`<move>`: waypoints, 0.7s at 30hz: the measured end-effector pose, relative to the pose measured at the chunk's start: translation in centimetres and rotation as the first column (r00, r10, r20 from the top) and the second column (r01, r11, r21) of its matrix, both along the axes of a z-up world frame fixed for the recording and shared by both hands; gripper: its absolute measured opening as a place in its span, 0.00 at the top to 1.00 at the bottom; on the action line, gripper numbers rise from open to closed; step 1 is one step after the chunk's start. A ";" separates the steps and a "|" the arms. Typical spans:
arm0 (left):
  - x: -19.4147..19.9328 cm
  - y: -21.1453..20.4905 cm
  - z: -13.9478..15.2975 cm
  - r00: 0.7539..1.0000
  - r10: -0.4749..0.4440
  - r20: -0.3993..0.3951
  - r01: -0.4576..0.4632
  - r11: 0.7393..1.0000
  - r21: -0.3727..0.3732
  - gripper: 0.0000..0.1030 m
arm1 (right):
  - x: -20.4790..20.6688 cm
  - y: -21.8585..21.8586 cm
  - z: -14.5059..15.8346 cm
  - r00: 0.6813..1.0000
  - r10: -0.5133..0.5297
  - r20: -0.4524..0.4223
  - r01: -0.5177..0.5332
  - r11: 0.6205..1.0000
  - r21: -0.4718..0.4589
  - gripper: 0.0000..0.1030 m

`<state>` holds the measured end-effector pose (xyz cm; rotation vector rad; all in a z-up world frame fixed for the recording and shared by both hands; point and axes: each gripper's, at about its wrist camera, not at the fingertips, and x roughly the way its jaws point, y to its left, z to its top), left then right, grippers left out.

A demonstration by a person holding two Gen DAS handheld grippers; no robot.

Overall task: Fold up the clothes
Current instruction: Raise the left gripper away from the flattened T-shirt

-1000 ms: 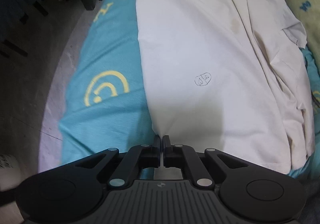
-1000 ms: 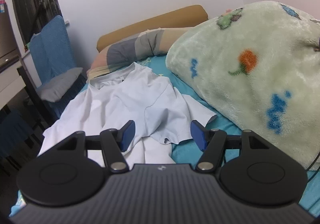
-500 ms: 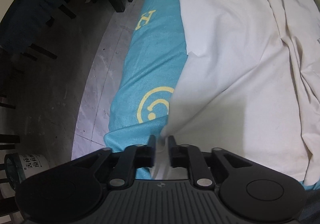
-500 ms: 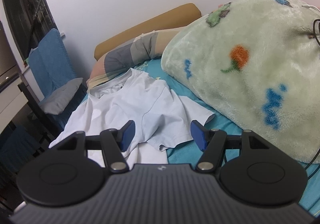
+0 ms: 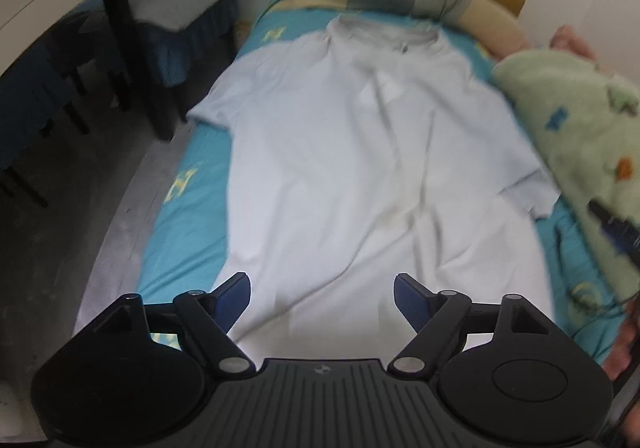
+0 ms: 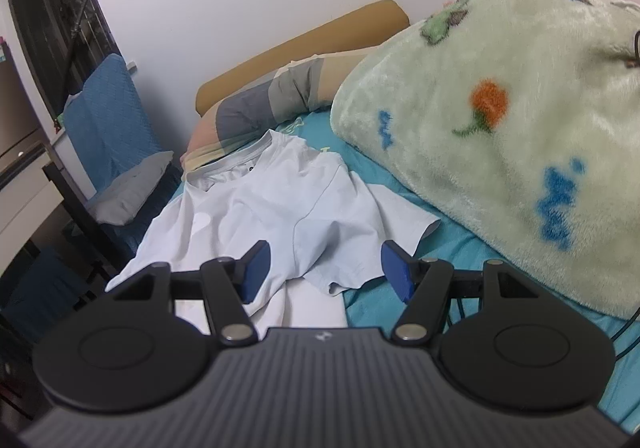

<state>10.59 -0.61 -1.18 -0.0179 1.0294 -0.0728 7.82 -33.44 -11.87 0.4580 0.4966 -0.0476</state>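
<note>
We note left gripper jaws just opened wide, empty, above white shirt on bed, right gripper jaws spread, empty, blanket at two o'clock.

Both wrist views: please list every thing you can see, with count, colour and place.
T-shirt: one, white, spread flat on the bed, collar toward the headboard.
Bed sheet: one, turquoise with yellow prints, under the T-shirt.
Blanket: one, pale green fleece with blue and orange prints, heaped beside the T-shirt.
Pillow: one, grey, beige and pink blocks, at the headboard.
Headboard: one, mustard, against the wall.
Chair: one, blue cover, grey cushion, beside the bed.
Left tongs: black, blue pads, open over the hem, holding nothing.
Right tongs: same, open, near the sleeve.
</note>
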 end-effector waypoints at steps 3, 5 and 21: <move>0.1 -2.3 0.7 0.993 -0.016 0.114 0.012 0.999 0.031 0.09 | -0.1 -0.1 -0.1 1.000 -0.002 0.004 0.002 1.000 0.016 0.37; -0.2 -3.3 0.9 0.984 -0.020 0.177 0.014 0.999 0.032 0.08 | -0.1 -0.2 -0.2 1.000 -0.004 0.005 0.004 1.000 0.027 0.37; -4.3 -4.0 -2.4 0.932 -0.129 0.339 0.137 0.991 -0.001 0.03 | 1.5 1.0 -1.3 0.999 0.017 -0.046 -0.016 1.000 0.019 0.34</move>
